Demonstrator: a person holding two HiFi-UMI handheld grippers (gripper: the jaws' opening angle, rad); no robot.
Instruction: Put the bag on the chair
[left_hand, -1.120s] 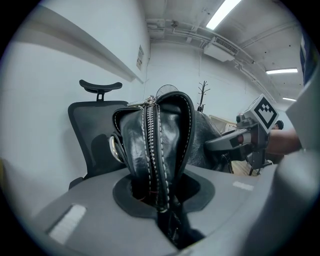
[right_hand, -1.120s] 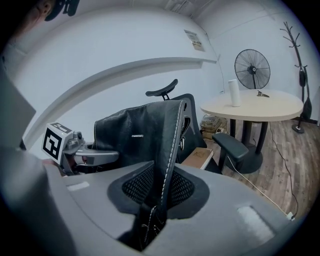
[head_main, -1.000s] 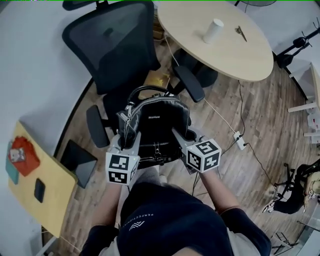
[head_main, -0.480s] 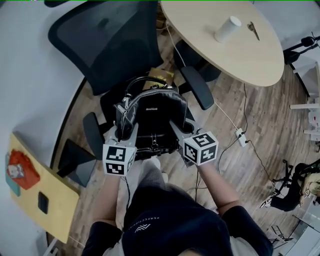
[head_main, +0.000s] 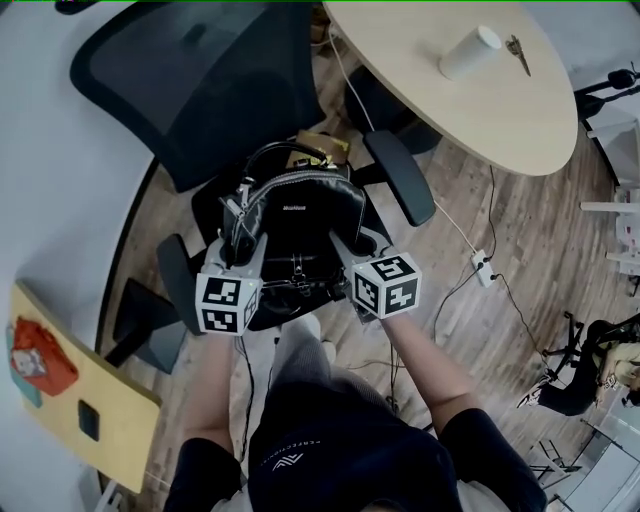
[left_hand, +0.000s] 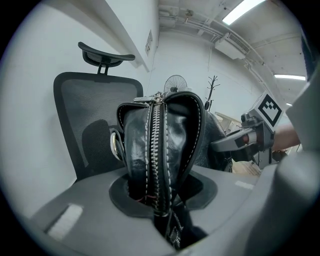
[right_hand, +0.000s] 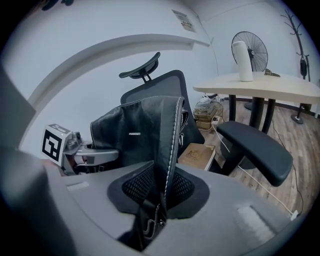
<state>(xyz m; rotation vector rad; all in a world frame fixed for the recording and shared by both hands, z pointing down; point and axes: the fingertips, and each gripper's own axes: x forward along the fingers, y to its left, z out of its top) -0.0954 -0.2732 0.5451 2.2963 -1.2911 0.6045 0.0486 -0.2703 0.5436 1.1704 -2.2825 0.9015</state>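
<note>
A black leather bag stands upright over the seat of a black mesh chair, between its armrests, with its handle towards the backrest. A person holds it from both sides. The left gripper has the bag's zipped edge between its jaws, which are opening, the pads touching the leather. The right gripper is clenched on the bag's opposite edge. Whether the bag's base rests on the seat cannot be told. Near the chair stands a round table with a white cup on it.
</note>
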